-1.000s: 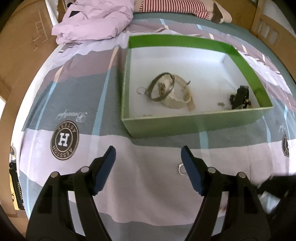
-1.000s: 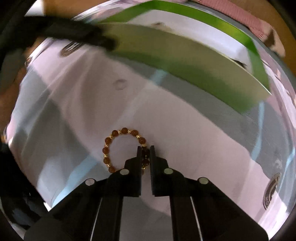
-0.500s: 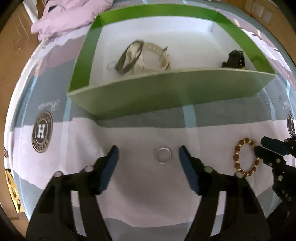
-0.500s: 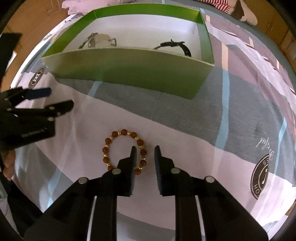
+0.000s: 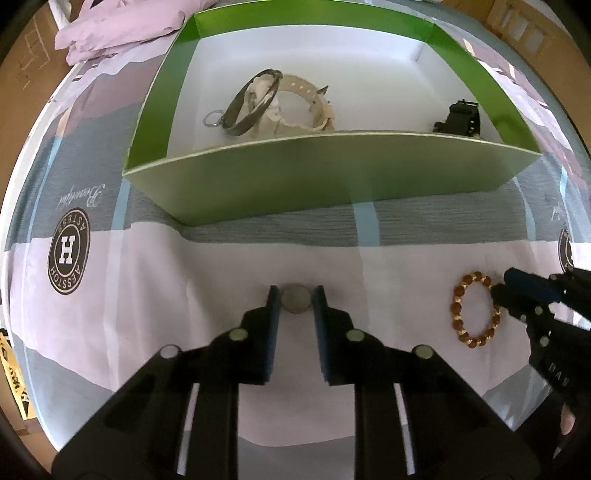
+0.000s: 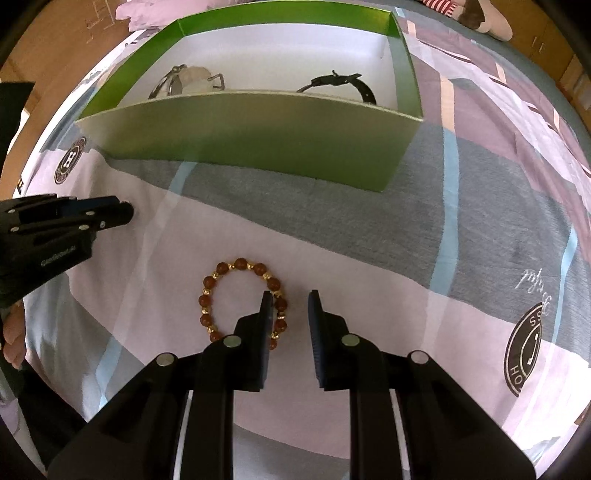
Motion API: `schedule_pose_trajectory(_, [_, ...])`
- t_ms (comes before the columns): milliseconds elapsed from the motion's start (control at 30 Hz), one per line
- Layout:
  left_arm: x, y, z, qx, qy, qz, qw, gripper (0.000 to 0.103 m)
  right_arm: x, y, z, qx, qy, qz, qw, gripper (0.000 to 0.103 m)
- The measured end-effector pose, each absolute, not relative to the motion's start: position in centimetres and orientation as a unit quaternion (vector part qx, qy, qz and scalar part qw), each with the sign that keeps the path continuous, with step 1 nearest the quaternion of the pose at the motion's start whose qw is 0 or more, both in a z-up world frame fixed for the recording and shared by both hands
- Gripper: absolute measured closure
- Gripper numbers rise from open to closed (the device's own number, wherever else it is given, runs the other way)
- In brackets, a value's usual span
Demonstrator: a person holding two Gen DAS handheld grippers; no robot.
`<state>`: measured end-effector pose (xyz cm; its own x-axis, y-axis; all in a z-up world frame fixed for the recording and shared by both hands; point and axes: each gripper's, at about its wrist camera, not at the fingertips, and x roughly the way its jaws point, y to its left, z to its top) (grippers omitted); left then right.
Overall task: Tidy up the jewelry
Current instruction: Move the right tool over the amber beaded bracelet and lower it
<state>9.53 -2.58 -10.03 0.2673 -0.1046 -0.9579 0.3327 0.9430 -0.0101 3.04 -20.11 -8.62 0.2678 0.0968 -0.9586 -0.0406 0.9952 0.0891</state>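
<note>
A small silver ring (image 5: 295,301) lies on the bedsheet between the fingertips of my left gripper (image 5: 295,295). Its jaws are closing and both pads touch the ring's sides. A bracelet of brown and gold beads (image 6: 221,267) lies flat further right. My right gripper (image 6: 290,299) points down over it, open, with its left finger inside the loop and the right strand loose between the jaws. The left wrist view shows the bracelet (image 5: 458,295) and the right gripper (image 5: 503,283) at the right. The green box (image 5: 332,177) stands just beyond both.
The box (image 6: 258,129) holds a dark bangle (image 5: 251,103), a cream watch strap (image 5: 317,110), a small ring (image 5: 212,120) and a black strap (image 6: 340,79). A pink quilt (image 5: 122,26) lies at the far left. A person's hand (image 6: 11,332) shows at the left edge.
My left gripper came down over the ring and its jaws narrowed from wide apart to touching it. The right gripper's jaws parted from shut, and it has kept still over the bracelet since.
</note>
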Motion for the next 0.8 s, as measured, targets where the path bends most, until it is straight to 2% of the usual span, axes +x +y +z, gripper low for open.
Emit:
schedule_pose_trajectory(33, [9.5,-2.6,-9.9,0.097,0.587,-0.138,0.791,0.074,3.1,-20.3,-8.5,0.027,0.601,0.042,0.797,0.084])
schedule_pose_trajectory(100, [9.2,-2.5,-9.5,0.098,0.583,-0.136,0.795,0.063,3.2,-20.7,-8.2,0.036,0.597,0.041,0.8,0.084])
schedule_pose_trajectory(433, [9.5,-3.0,-10.5,0.107,0.585,-0.131,0.793,0.062,3.0,-19.7,-8.8,0.015,0.6,0.055,0.798,0.084])
schedule_pose_trajectory(567, [9.3,-3.3,-10.6,0.112,0.585,-0.135,0.792,0.068,3.2,-19.8,-9.4,0.011,0.604,0.053,0.795,0.084])
schedule_pose_trajectory(800, [8.7,-3.9,-10.3,0.127,0.576,-0.134,0.797,0.069,3.1,-19.2,-9.1,0.008,0.6,0.06,0.798,0.084])
